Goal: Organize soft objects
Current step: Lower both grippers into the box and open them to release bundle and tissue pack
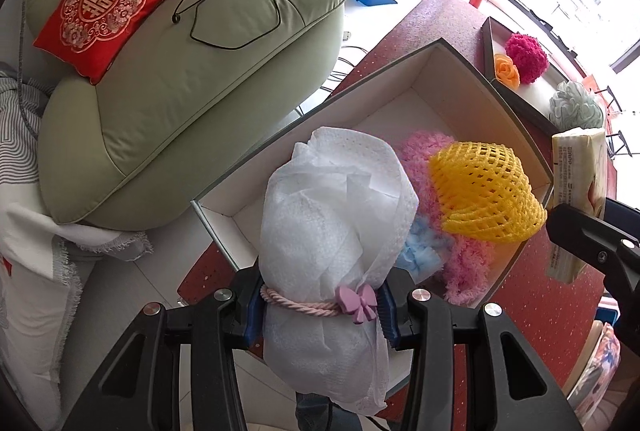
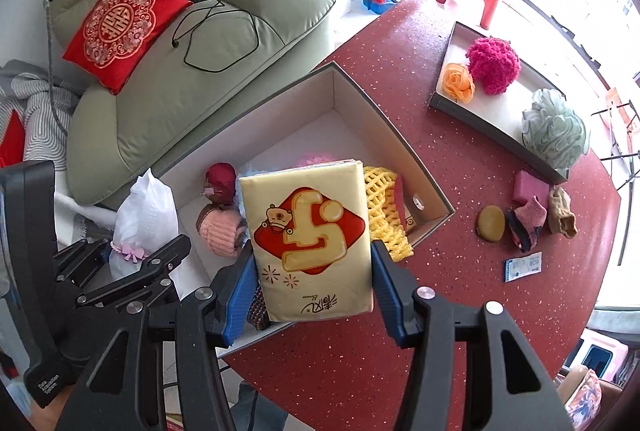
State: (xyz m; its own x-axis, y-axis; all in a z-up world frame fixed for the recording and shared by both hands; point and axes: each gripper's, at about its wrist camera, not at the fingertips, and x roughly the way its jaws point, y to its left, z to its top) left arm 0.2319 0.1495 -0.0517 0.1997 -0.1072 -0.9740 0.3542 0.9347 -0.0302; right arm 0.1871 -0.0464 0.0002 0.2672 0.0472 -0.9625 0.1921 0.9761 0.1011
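The left gripper is clamped on a white bundle of soft non-woven cloth, tied with a pink cord and a small pink bow; its blue pads press both sides of the bundle at the cord. The bundle is held above the near left corner of the open grey cardboard box with white inside, which stands on the round red speckled table. The right gripper is clamped on a cream-yellow pack of paper tissues with a red printed emblem, held above the near part of the same box. Inside the box lie a yellow foam net sleeve and a pink fluffy item. On the far right, a shallow grey tray holds an orange fabric rose, a magenta pompom and a pale green mesh bath sponge
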